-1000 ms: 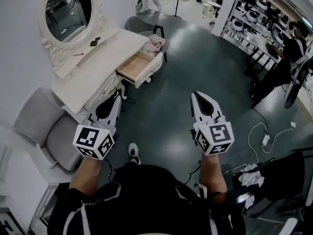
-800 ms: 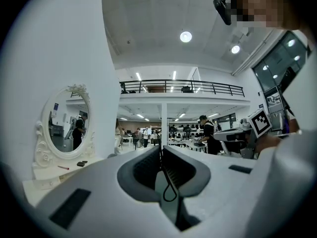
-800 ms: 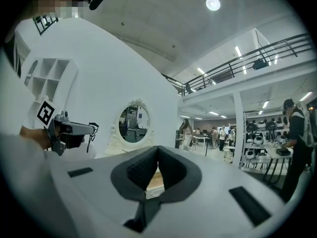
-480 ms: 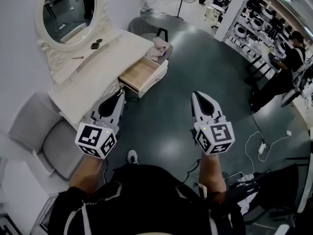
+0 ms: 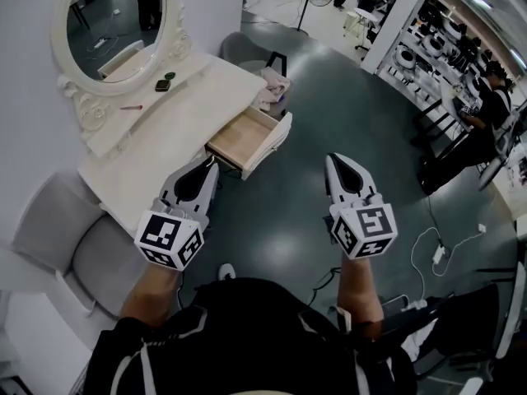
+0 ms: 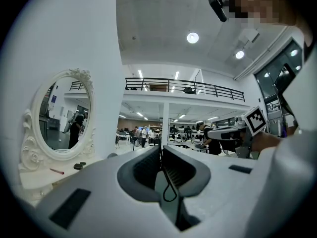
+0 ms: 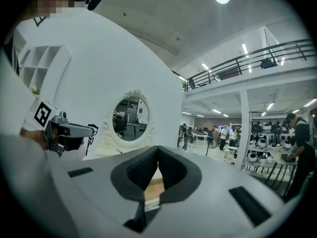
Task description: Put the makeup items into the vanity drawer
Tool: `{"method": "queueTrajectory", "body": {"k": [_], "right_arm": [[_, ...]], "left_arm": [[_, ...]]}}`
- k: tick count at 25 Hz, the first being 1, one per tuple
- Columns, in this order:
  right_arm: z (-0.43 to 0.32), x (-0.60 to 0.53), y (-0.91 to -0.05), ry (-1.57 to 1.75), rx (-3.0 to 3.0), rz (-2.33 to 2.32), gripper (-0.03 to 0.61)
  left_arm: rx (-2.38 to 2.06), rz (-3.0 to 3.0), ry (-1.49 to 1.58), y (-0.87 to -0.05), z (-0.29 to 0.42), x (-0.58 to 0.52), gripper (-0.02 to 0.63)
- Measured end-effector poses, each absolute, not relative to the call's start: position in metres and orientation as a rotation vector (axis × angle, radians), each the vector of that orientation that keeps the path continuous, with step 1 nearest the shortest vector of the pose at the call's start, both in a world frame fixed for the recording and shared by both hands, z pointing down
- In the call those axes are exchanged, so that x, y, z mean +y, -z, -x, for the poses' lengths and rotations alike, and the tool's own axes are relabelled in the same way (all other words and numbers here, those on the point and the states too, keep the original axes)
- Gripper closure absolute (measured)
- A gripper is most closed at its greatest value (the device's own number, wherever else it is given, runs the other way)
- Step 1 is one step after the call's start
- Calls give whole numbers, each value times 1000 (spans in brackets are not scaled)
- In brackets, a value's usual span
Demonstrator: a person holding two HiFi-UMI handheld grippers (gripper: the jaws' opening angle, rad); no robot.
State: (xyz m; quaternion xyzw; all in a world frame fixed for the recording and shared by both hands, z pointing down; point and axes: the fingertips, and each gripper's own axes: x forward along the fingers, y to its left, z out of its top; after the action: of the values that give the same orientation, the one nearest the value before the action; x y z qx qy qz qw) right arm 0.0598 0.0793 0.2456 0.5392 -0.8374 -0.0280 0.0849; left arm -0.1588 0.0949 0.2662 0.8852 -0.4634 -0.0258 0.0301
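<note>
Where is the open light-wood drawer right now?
Head view, upper centre: the open light-wood drawer juts from the white vanity table, just beyond the left gripper.

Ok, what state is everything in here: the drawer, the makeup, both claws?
Drawer: pulled open, visible part bare.
Small cases: two, lying on the vanity top, not in the drawer.
Red pencil: lying on the vanity top.
Left claw: shut, empty.
Right claw: shut, empty.

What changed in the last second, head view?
The person has stepped toward the vanity; the open drawer now sits nearer the left gripper. Nothing taken or released. Both it and the right gripper stay shut, empty; the makeup items stay on top.
</note>
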Motion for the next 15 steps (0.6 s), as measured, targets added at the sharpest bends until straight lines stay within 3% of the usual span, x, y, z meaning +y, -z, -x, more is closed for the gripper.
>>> {"method": "queueTrajectory", "body": {"k": [15], "right_arm": [[-24, -6, -269, 35, -2478, -1577, 574]], "left_arm": [[-1368, -2706, 55, -299, 185, 8, 589]]}}
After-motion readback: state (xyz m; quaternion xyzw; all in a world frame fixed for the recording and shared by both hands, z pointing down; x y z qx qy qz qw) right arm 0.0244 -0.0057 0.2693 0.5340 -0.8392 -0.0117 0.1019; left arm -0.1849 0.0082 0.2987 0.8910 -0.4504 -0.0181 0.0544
